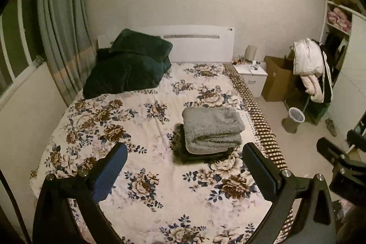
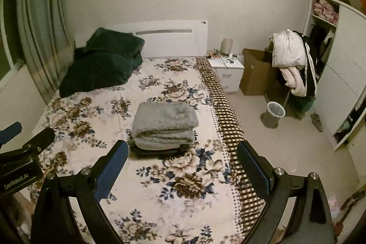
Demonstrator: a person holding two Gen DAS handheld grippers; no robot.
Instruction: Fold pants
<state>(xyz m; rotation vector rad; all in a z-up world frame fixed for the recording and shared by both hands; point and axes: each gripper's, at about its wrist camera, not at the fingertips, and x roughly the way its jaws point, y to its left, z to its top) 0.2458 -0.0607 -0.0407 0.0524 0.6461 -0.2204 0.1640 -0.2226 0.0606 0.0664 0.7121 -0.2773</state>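
You are holding the left hand-held gripper (image 1: 184, 152) above the near part of the bed (image 1: 148, 202), its two fingers spread wide apart and gripping nothing. You are holding the right hand-held gripper (image 2: 182, 151) the same way, fingers apart and empty, hovering over the flowered bedspread (image 2: 183, 202). In the left wrist view the right gripper is showing at the right edge, beside the bed; in the right wrist view the left gripper is showing at the left edge.

Just beyond the fingertips, the folded pants (image 2: 164, 125) are lying on the bed as a thick grey fleecy bundle, toward the bed's right side. The bundle is resting on top of a dark folded item (image 2: 157, 151) whose edges are peeking out beneath it; what that item is cannot be told. Neither gripper is touching the stack.

Farther along the bed, at its left head end, a dark green quilt (image 2: 100, 65) is sitting heaped against the white headboard (image 2: 169, 40). A checked strip of bedding (image 2: 226, 120) is running down the bed's right edge.

To the right of the bed's head, a white nightstand (image 2: 228, 74) is standing with small things on top, and a brown cardboard box (image 2: 256, 72) is sitting just beside it. Farther right of the bed, clothes are hanging in a pile (image 2: 290, 56), a small bin (image 2: 274, 112) is standing on the floor, and a white wardrobe (image 2: 343, 74) is lining the wall. Curtains (image 2: 39, 33) are hanging left of the bed.
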